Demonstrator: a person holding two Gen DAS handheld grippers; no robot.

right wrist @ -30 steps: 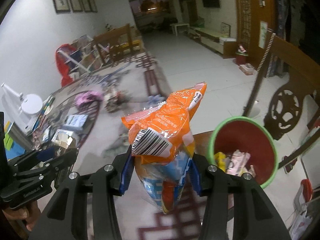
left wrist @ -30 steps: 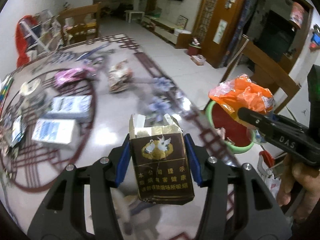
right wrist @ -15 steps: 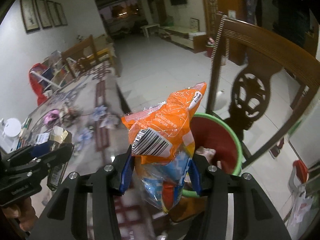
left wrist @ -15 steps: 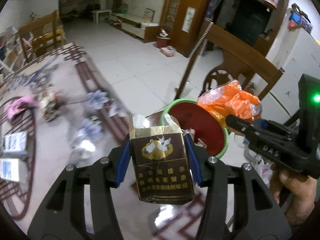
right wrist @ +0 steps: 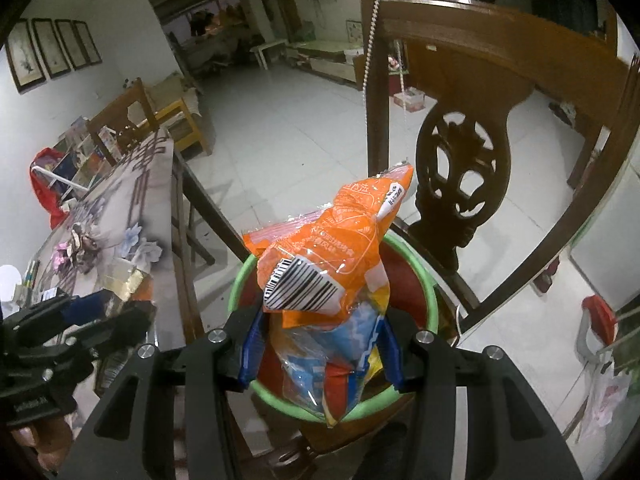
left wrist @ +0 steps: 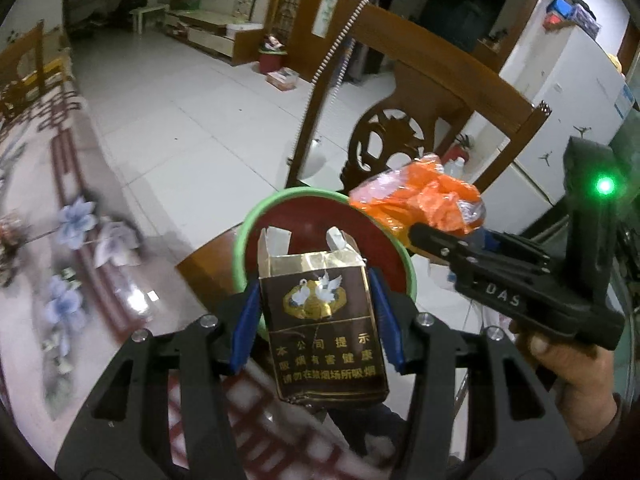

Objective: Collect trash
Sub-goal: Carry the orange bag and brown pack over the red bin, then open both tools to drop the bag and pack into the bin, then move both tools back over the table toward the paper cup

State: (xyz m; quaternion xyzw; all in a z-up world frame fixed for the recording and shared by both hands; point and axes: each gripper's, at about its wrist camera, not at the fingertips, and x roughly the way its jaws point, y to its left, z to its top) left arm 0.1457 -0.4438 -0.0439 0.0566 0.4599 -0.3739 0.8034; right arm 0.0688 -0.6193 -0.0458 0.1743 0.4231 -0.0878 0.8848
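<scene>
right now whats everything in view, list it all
cigarette pack: one, dark brown and gold, in the left gripper, over the bin's near rim
snack bag: one, orange with barcode, in the right gripper, above the bin
bin: one, red with green rim, on a wooden seat
chair: one, brown carved wood, behind the bin
table: one, flower-patterned, to the left
left gripper: black, blue pads
right gripper: black, blue pads
hand: one, holding the right gripper

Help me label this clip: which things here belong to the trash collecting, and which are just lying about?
Part of the job:
- cigarette pack in the left claw
- orange snack wrapper in the right claw
- green-rimmed bin

Just lying about:
- carved wooden chair
- patterned table
- framed pictures
</scene>
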